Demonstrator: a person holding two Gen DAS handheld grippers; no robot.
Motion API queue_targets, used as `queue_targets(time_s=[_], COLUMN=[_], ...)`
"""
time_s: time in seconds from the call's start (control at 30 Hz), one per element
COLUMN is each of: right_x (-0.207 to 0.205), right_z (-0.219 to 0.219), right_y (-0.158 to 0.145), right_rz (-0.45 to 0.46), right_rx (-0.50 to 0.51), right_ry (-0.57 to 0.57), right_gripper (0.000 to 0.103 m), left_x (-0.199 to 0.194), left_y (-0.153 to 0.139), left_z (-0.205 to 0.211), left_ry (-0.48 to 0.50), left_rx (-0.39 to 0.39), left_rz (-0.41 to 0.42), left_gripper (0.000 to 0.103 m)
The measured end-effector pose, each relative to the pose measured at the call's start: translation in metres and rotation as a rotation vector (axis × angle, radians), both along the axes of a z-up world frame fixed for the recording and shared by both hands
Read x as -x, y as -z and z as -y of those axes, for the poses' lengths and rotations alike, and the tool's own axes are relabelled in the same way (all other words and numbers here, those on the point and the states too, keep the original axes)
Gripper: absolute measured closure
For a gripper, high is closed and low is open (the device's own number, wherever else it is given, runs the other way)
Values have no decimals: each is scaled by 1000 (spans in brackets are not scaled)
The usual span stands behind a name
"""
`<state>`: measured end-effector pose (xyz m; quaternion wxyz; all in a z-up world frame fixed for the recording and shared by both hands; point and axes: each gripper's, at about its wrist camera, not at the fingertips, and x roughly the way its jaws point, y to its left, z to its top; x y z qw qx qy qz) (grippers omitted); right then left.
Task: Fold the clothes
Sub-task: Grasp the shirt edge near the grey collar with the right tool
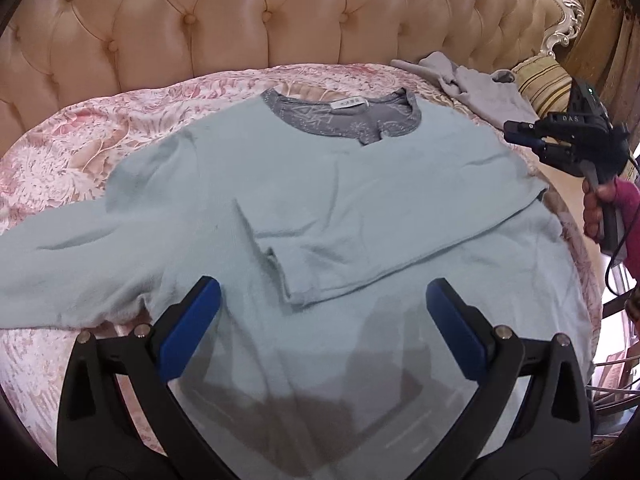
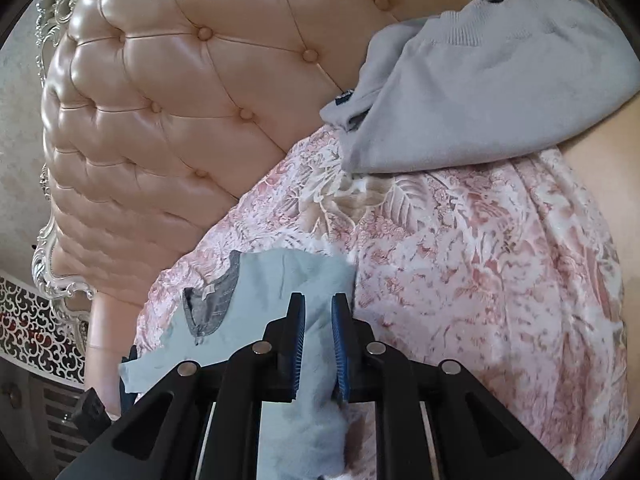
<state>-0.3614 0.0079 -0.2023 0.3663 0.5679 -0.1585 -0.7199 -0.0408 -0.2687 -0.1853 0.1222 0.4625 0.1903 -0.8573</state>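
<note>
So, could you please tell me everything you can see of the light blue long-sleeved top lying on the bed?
The light blue long-sleeved top is a soft knit with a grey patterned neckband and a white label inside it. It lies flat on the pink floral bedspread, neck toward the tufted headboard. One sleeve is folded across the chest, its cuff near the middle; the other stretches out sideways. The open left gripper hovers over the lower body, not touching the cloth.

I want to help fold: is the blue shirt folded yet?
Partly: one sleeve of the blue shirt lies folded across its chest; the other is spread out.
</note>
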Motion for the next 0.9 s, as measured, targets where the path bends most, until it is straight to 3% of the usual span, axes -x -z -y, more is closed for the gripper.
queue_targets(time_s=[0.2,0.47,0.6,0.8,0.9], right_x=[13,16,6,11,21], right_z=[8,23,35,34,36], right_y=[17,19,4,-28,-28], right_rz=[42,31,-97,-244,-264], right_rx=[-30,-43,-103,-75,-126], right_ry=[-5,-30,-75,3,17], right_gripper=[85,85,97,102,103], left_x=[7,1,-5,-6,-6], left_y=[15,15,13,12,13], left_z=[-7,-7,-9,-11,-11], left_ry=[25,31,36,22,0], left_rx=[69,65,73,84,90], left_rz=[32,16,2,-6,-13], left_gripper=[0,0,0,0,0])
